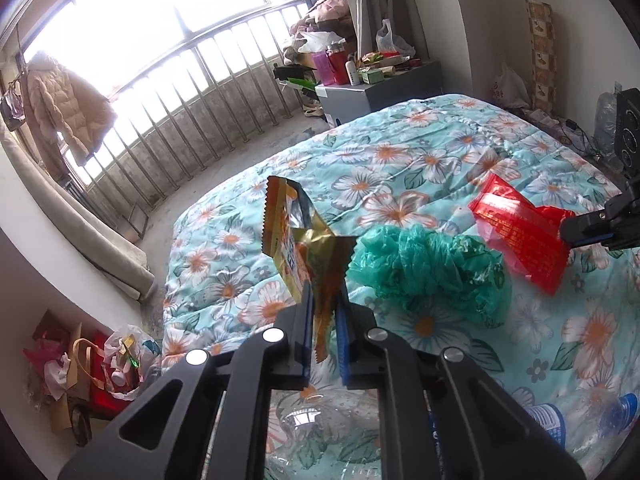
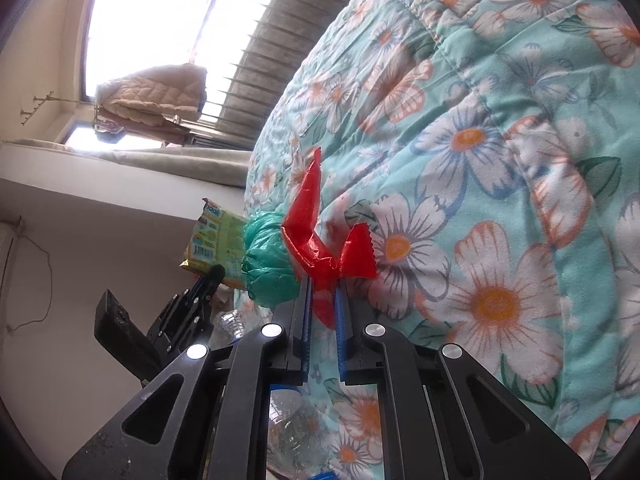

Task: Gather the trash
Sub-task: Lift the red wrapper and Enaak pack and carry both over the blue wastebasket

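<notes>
My left gripper is shut on a gold and yellow snack wrapper, which stands up from its pads above the floral bedspread. My right gripper is shut on a crumpled red wrapper; in the left wrist view that red wrapper hangs from the right gripper at the right edge. A bunched green plastic bag lies on the bed between the two wrappers. In the right wrist view the green bag sits left of the red wrapper, with the gold wrapper and left gripper beyond it.
Clear plastic bottles lie on the bed under my left gripper, one with a blue label at the lower right. A white bag full of trash stands on the floor by the bed's corner. A cluttered grey cabinet stands beyond the bed.
</notes>
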`<act>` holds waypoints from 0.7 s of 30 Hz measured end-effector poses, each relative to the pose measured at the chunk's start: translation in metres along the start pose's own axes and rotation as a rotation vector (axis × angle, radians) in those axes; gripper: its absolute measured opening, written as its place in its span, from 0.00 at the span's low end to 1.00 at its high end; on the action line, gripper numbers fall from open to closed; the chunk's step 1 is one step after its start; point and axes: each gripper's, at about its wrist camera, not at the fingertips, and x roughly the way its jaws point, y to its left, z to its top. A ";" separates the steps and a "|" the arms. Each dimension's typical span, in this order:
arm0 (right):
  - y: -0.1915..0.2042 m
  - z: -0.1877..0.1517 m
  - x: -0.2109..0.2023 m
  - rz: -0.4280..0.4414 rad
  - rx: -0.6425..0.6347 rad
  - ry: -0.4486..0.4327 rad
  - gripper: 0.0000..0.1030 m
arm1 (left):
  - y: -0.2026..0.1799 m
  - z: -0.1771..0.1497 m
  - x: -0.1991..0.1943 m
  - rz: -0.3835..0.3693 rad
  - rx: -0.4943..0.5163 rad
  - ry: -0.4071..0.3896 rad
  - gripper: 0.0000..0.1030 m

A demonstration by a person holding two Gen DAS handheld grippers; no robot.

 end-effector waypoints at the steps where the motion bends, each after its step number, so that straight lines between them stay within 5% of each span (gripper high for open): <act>1: -0.001 0.000 -0.002 0.003 0.004 -0.007 0.08 | 0.001 0.001 -0.002 0.004 -0.003 -0.005 0.09; 21: -0.029 -0.024 -0.090 0.075 0.037 -0.158 0.07 | -0.005 0.024 -0.068 0.009 -0.057 -0.172 0.09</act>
